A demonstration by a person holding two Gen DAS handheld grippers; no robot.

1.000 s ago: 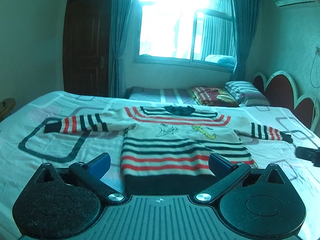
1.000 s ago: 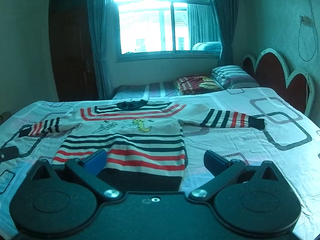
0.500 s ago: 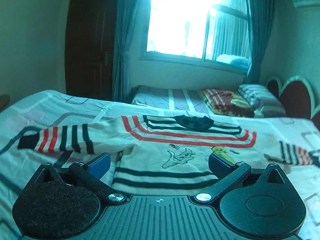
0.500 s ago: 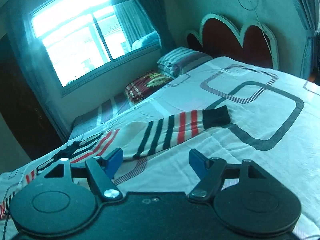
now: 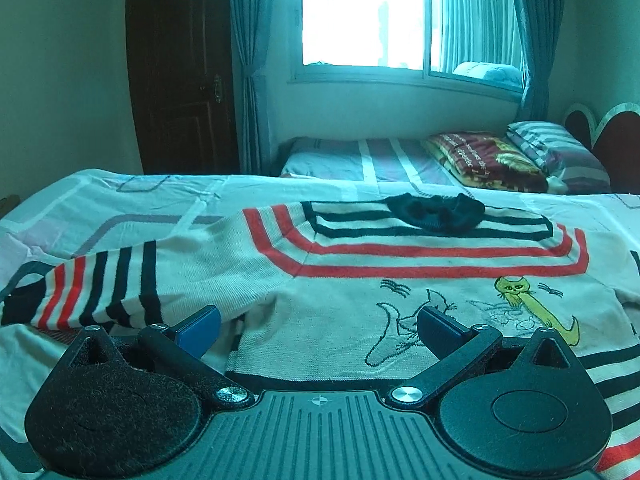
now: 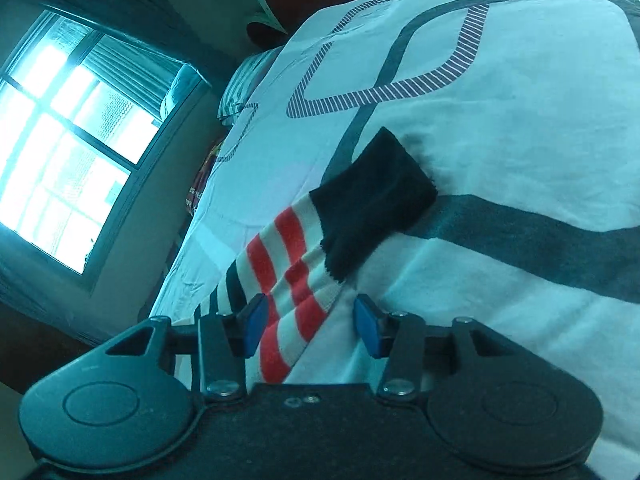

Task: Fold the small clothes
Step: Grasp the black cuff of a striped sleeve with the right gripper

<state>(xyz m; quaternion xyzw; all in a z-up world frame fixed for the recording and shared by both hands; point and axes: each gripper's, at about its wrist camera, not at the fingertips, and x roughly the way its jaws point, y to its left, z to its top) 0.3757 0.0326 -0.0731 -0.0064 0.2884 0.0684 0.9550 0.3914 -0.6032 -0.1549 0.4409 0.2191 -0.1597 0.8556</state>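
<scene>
A small cream sweater (image 5: 344, 280) with red and dark stripes and cartoon drawings lies flat on the bed, its dark collar (image 5: 436, 210) at the far side. My left gripper (image 5: 318, 326) hangs open low over the sweater's left armpit, the striped left sleeve (image 5: 100, 288) just beyond its left pad. In the right wrist view the right sleeve (image 6: 296, 276) with its dark cuff (image 6: 372, 204) lies between the blue pads (image 6: 366, 330) of my right gripper (image 6: 308, 326). Its jaws are closing, with a gap still showing beside each pad.
The bedsheet (image 6: 500, 120) is white with grey looped shapes. Beyond it stands a second bed (image 5: 360, 158) with a folded red blanket (image 5: 484, 160) and a striped pillow (image 5: 556, 152). A window (image 5: 364, 12), curtains and a dark door (image 5: 180, 80) are behind.
Both grippers came down and forward over the sweater. The left shifted toward the left sleeve. The right rolled sideways, swung out to the right sleeve's cuff end, and its jaws narrowed around the sleeve.
</scene>
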